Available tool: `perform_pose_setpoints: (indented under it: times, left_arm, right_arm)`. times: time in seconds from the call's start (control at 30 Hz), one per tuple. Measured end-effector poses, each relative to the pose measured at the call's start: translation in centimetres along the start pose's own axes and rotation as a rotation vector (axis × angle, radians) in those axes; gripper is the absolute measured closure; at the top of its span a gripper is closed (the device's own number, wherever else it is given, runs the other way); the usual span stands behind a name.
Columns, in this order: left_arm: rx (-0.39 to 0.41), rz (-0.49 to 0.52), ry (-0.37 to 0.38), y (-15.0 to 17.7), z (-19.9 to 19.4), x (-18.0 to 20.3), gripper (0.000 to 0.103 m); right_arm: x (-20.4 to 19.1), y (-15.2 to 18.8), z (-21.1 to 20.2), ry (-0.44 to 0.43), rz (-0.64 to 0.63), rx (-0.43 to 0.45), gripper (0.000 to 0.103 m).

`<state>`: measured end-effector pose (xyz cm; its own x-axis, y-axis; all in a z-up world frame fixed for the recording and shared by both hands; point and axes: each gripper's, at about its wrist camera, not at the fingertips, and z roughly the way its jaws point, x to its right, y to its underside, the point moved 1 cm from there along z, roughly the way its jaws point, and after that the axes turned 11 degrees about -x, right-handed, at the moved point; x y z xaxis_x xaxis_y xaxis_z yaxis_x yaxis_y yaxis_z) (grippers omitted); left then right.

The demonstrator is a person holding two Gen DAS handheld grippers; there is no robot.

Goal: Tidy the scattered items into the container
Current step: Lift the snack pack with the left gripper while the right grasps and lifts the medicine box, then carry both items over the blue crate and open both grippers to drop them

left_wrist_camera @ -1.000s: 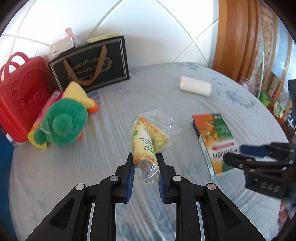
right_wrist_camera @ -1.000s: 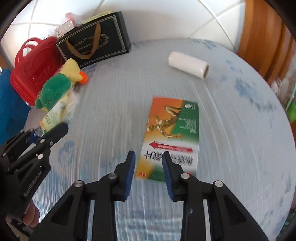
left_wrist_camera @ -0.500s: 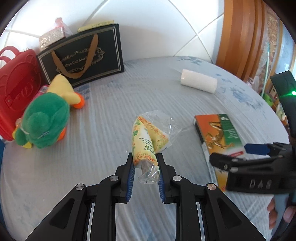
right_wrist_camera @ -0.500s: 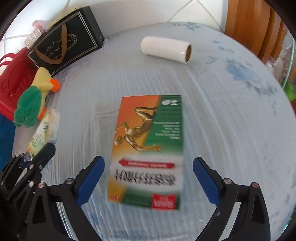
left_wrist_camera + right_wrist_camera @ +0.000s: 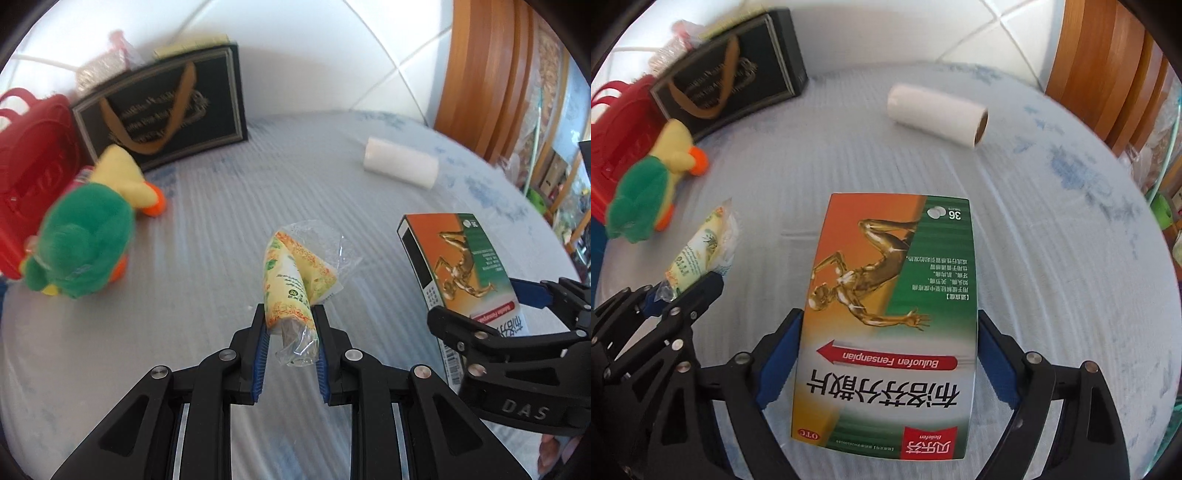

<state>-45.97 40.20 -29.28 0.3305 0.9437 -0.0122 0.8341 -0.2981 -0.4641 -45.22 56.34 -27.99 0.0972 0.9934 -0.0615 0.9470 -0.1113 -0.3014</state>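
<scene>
Step in hand: pick-up of scattered items, one per gripper.

Far left, the likely container: red plastic case with handles (image 5: pixel 35 147), cut off by the frame edge; whether it stands open cannot be told. Beside it lies a green and yellow plush toy (image 5: pixel 86 230), blurred.

Left gripper (image 5: pixel 289 345): fingers clamped on a yellow printed packet in clear plastic wrap (image 5: pixel 291 291), held clear of the pale blue ribbed tablecloth (image 5: pixel 221 236).

Right gripper (image 5: pixel 888 360): jaws closing around an orange and green cardboard medicine box (image 5: pixel 890 295) that lies flat on the cloth; pad contact is uncertain.

Next move needs a firm squeeze across the box, then a lift.

A white paper roll (image 5: pixel 936 114) waits beyond, untouched.
</scene>
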Motion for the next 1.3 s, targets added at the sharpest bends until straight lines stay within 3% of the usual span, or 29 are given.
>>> perform_pose_setpoints:
  times: [0.2,0.37,0.6,0.83,1.03,1.17,1.3]
  left_arm:
    - [0.107,-0.065,-0.06,0.7,-8.9,-2.6,0.081]
    - [0.177,-0.177,-0.161,1.9,-17.2,-7.4,0.081]
    - [0.302,-0.344,-0.33,6.4,-28.7,-16.3,0.081]
    - [0.386,-0.486,-0.483,12.8,-38.6,-26.8,0.081]
    - [0.371,-0.586,-0.593,19.0,-45.0,-37.0,0.08]
    - [0.308,-0.628,-0.638,22.5,-46.1,-43.2,0.08]
    - [0.259,-0.658,-0.64,25.2,-46.0,-47.7,0.08]
  right_arm:
    - [-3.3,1.3,-8.1,-0.048,-0.103,0.129,0.014]
    - [-9.2,1.7,-16.0,-0.135,-0.254,0.237,0.014]
    - [-19.7,3.2,-24.9,-0.271,-0.458,0.38,0.014]
    - [-34.1,6.7,-31.1,-0.405,-0.66,0.48,0.014]
    - [-47.6,10.2,-33.9,-0.492,-0.792,0.509,0.014]
    - [-55.3,12.5,-34.2,-0.537,-0.841,0.49,0.014]
    - [-61.6,14.8,-33.3,-0.524,-0.873,0.442,0.014]
